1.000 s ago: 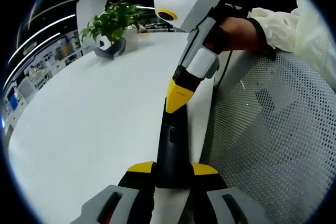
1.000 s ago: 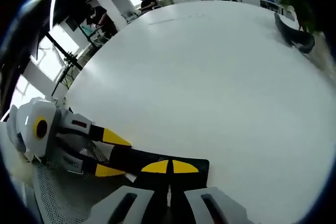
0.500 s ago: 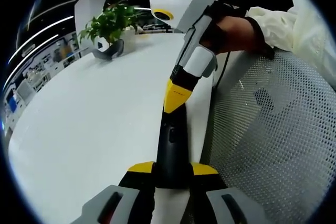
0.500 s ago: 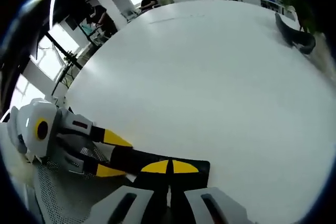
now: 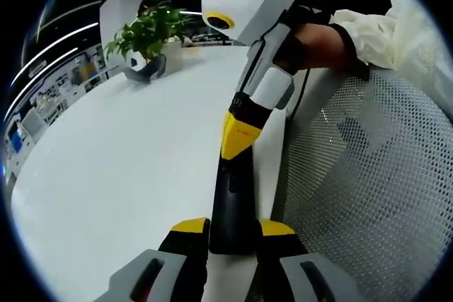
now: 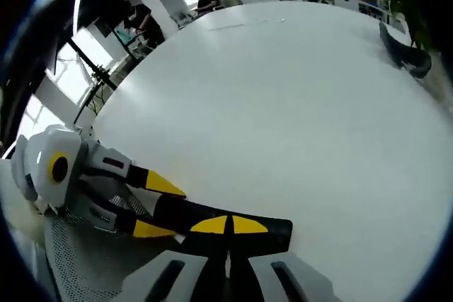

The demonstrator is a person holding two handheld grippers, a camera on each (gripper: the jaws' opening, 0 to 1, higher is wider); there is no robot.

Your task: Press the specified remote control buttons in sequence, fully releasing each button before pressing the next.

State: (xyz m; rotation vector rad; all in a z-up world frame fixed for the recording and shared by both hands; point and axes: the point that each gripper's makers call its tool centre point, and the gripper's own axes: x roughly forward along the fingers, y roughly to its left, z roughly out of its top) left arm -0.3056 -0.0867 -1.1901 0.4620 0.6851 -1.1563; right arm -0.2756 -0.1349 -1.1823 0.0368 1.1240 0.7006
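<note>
A black remote control lies lengthwise between the yellow-tipped jaws of my left gripper, which is shut on its near end, just above the white table. My right gripper comes down from the top, held by a gloved hand. It is shut, and its yellow tip rests on the remote's upper face. In the right gripper view my right gripper sits with its tips together on the remote control. There my left gripper clamps the remote from the left.
A potted green plant stands at the far side of the table; its dark pot shows at the upper right. A white mesh chair lies right of the remote. People sit far off beyond the table.
My right gripper's tip has slid a little along the remote toward my left gripper. My left gripper's hold on the remote is unchanged.
</note>
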